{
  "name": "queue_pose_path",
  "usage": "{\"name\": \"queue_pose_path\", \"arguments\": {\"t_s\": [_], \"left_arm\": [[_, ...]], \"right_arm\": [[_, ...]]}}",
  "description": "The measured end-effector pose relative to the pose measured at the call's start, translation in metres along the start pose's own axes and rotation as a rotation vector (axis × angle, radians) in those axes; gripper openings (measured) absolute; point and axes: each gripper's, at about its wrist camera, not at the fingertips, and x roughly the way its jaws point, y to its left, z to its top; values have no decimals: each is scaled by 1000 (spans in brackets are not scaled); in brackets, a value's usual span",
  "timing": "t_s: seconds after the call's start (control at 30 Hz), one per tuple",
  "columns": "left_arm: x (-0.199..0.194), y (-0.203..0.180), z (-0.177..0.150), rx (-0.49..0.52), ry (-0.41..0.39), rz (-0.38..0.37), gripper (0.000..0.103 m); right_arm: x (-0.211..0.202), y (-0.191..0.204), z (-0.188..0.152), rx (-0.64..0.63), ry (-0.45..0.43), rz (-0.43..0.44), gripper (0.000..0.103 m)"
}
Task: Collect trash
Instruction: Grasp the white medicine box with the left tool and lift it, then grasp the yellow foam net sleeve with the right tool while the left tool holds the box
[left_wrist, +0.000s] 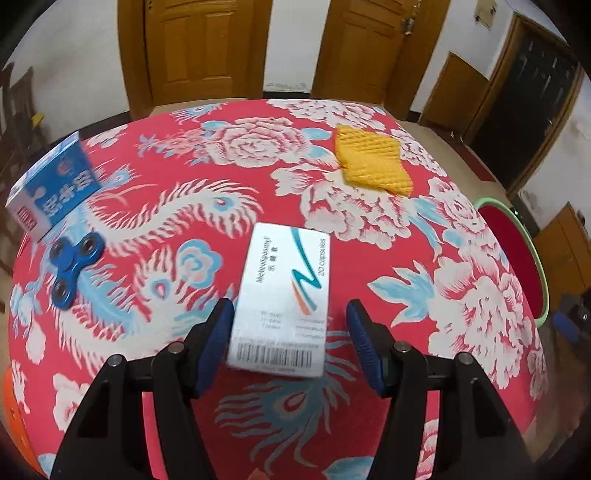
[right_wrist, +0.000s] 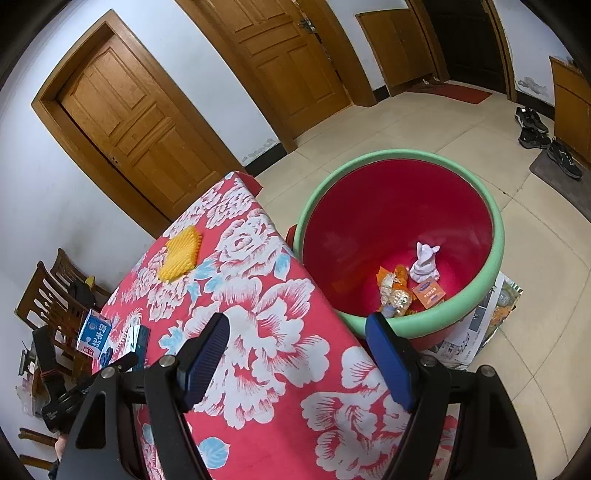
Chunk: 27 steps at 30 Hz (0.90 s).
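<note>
The left gripper stands with its jaws apart, and the white capsule box lies flat on the flowered tablecloth between its blue pads: the near, barcoded end of the box sits close against the left-hand pad, while a clear gap shows on the other side, so nothing is gripped yet. Judged from this, the step in hand is lining up on the box before picking it up. Ahead of the gripper and to its left lie a blue fidget spinner and, beyond it, a blue and white carton; ahead and to the right lies a yellow foam net, and the green rim of the red tub shows past the table's right edge. The right gripper hangs released and empty over the table's corner, with the tub on the floor just ahead of it and to its right, already holding a wad of tissue and some wrappers. The next move probably calls for centring the box a little more between the pads, closing on its long sides firmly without crushing the thin card, lifting it clear of the cloth, and carrying it rightwards over the table edge to drop it in the tub.
</note>
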Motion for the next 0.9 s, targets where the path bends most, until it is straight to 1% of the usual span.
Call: {"name": "queue_pose_path", "arguments": {"t_s": [0.1,0.2,0.23,0.4,0.6,0.73,0.8,0.9], "left_arm": [[7,1,3,-3,10,4,63],[11,1,5,2,14,14,54],[11,1,5,9,13,19,53],[11,4,10,8,9,-13,52],[7,13,31,-7,-43,13,52],[7,24,49,-40,-77,46,52],[9,31,57,-63,-88,51,52],[13,39,65,-85,-103,73,52]], "right_arm": [[3,2,0,-7,6,-2,78],[5,7,0,-20,14,-2,78],[6,9,0,-27,15,-3,78],[12,23,3,-66,26,-2,78],[23,47,11,-120,43,5,78],[33,65,17,-141,51,15,78],[38,76,21,-160,53,17,78],[49,94,28,-194,58,21,78]]}}
